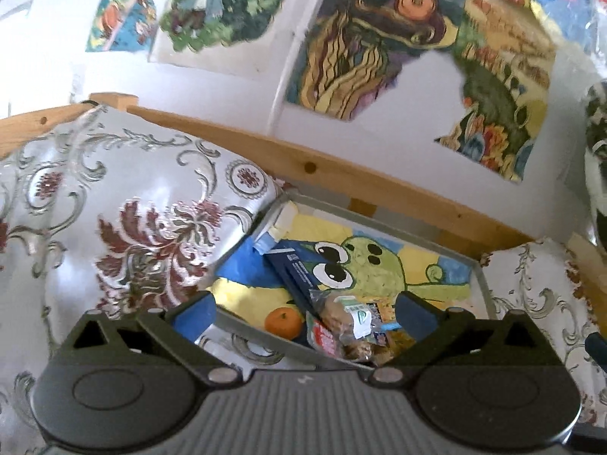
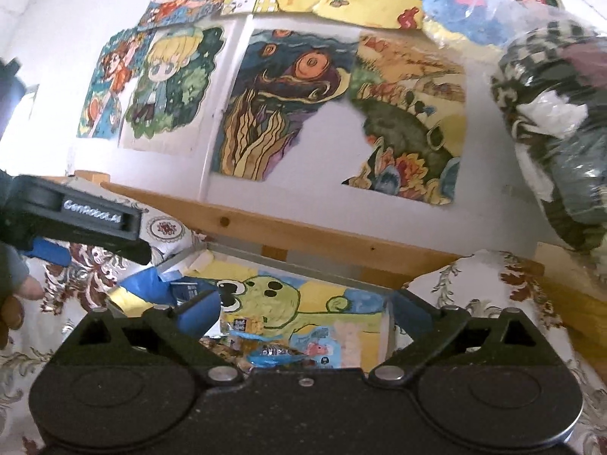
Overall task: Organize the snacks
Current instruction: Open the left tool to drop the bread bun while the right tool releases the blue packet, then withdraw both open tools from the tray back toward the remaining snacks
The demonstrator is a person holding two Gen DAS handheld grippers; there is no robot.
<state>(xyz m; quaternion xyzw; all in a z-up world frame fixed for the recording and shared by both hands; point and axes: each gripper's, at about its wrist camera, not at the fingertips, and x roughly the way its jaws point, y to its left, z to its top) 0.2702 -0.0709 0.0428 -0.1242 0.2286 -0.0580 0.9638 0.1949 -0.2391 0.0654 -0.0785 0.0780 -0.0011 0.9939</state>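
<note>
A grey tray (image 1: pixel 383 217) lined with a green cartoon-frog drawing lies on the sofa seat. In it are a small orange (image 1: pixel 283 321), a dark blue box (image 1: pixel 292 273) and a heap of wrapped snacks (image 1: pixel 351 322). My left gripper (image 1: pixel 305 309) hovers open over the tray's near edge, with nothing between its blue pads. The right wrist view shows the same tray (image 2: pixel 303 261) with a blue-wrapped snack (image 2: pixel 275 352) near its front. My right gripper (image 2: pixel 305 311) is open and empty above it. The left gripper's body (image 2: pixel 83 216) shows at the left.
Floral cushions (image 1: pixel 125 197) flank the tray on both sides, another cushion (image 1: pixel 538 295) on the right. A wooden sofa rail (image 1: pixel 341 174) runs behind, below a wall covered with paintings (image 2: pixel 288 106). A plastic-wrapped bundle (image 2: pixel 557 125) hangs at the upper right. A hand (image 2: pixel 15 295) appears at the left edge.
</note>
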